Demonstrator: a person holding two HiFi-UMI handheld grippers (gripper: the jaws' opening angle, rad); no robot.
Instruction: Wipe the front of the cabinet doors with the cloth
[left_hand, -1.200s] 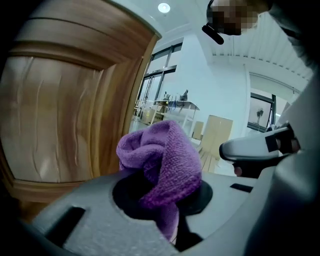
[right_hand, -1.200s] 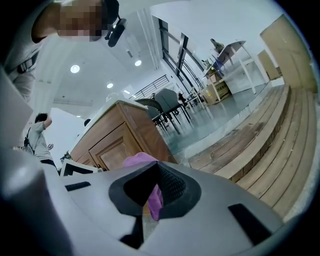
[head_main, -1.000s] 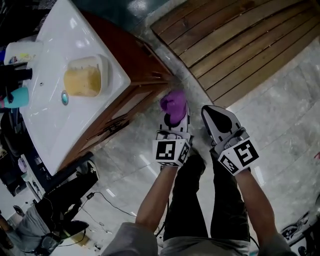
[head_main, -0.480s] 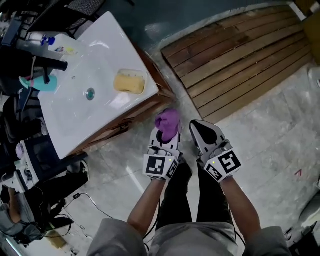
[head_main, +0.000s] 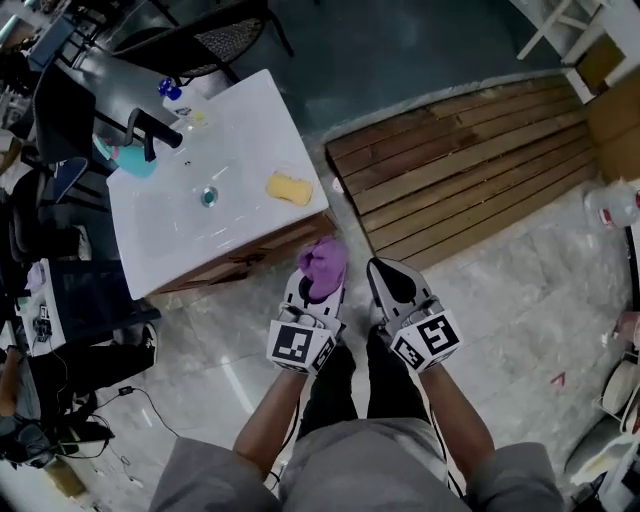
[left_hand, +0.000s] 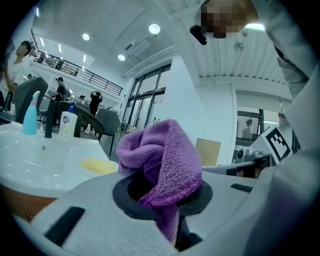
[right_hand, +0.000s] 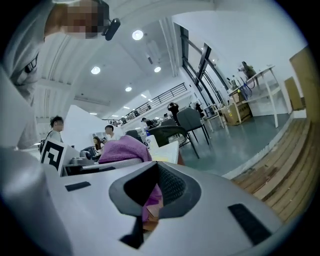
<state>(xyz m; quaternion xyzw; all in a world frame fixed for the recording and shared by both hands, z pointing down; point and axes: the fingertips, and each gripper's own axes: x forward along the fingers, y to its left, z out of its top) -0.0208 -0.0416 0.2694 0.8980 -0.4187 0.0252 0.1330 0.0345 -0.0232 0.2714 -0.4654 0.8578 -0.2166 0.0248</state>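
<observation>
A bunched purple cloth (head_main: 322, 265) (left_hand: 160, 155) is clamped in my left gripper (head_main: 316, 280) (left_hand: 165, 200), which is shut on it. It hangs just off the right front corner of the wooden cabinet (head_main: 240, 262), apart from the doors. The cabinet carries a white sink top (head_main: 200, 190) (left_hand: 45, 155). Close on the right, my right gripper (head_main: 392, 282) (right_hand: 150, 195) is shut with nothing held; the cloth (right_hand: 122, 149) shows beyond its jaws. Both grippers point towards the cabinet from above the person's legs.
A yellow sponge (head_main: 289, 187), a black faucet (head_main: 150, 130) and a blue bottle (head_main: 130, 160) are on the sink top. A slatted wooden platform (head_main: 470, 170) lies on the floor at the right. Cables (head_main: 130, 400) and dark equipment crowd the left side.
Both grippers and the cloth have drawn back from the cabinet front. The head view has risen, so the cabinet looks smaller and farther. The left gripper kept hold of the cloth.
</observation>
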